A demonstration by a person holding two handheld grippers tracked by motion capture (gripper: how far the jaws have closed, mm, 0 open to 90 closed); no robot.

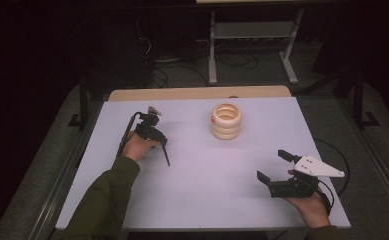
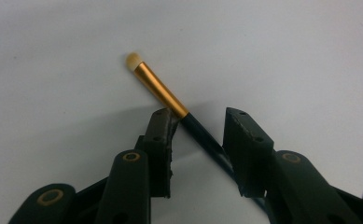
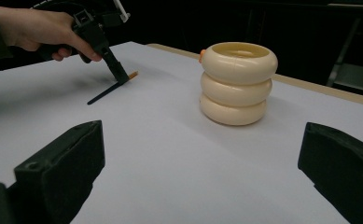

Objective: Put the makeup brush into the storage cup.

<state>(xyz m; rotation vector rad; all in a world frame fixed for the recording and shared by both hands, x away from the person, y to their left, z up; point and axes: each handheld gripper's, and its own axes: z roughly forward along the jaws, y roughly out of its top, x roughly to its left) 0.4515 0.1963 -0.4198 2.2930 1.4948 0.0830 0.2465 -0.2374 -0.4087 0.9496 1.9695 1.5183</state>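
On the left of the white table [image 1: 197, 200], the left gripper [image 2: 195, 122] pointed down at a slim brush [image 2: 170, 99] lying flat. Its jaws stood apart, the dark handle passing slantwise between them, gold ferrule just touching the left fingertip [image 2: 163, 122]; nothing was clamped. Mid-table stood a cream ribbed holder [image 1: 226, 121], well apart from both. At the right, the right gripper [image 1: 272, 165] hovered wide open, empty
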